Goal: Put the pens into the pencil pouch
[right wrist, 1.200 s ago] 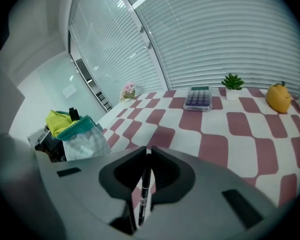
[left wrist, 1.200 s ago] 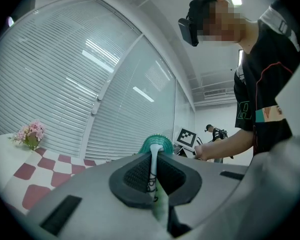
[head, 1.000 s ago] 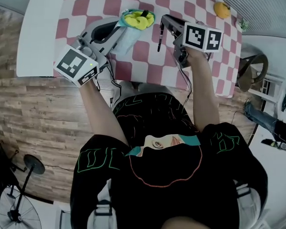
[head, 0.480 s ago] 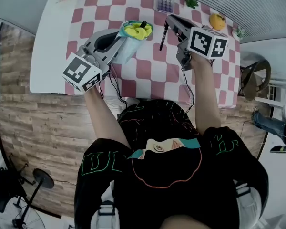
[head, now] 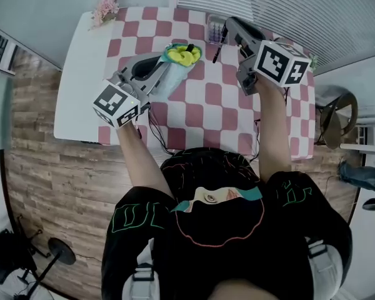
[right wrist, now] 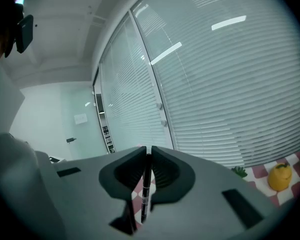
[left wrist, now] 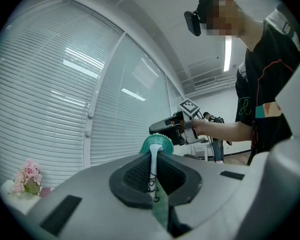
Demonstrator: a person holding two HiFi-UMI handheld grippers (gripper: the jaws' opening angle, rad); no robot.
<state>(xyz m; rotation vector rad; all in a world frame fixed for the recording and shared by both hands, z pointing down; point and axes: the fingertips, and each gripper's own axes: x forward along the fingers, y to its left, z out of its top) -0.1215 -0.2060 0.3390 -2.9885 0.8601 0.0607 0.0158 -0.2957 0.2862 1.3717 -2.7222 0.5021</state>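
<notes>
Only overhead, yellow contents [head: 182, 55] in pouch [head: 169, 80]; close-up, left gripper [left wrist: 153, 156] tight on it, right gripper [right wrist: 146, 154] on pen [right wrist: 145, 194].

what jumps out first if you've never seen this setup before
The red-and-white checked tablecloth under both hands catches the eye first. Above it, the left tongs are shut on a teal pencil pouch whose yellow-lined mouth gapes open. Just to the pouch's right in the head view, the right tongs pinch a black pen that hangs down from them.
</notes>
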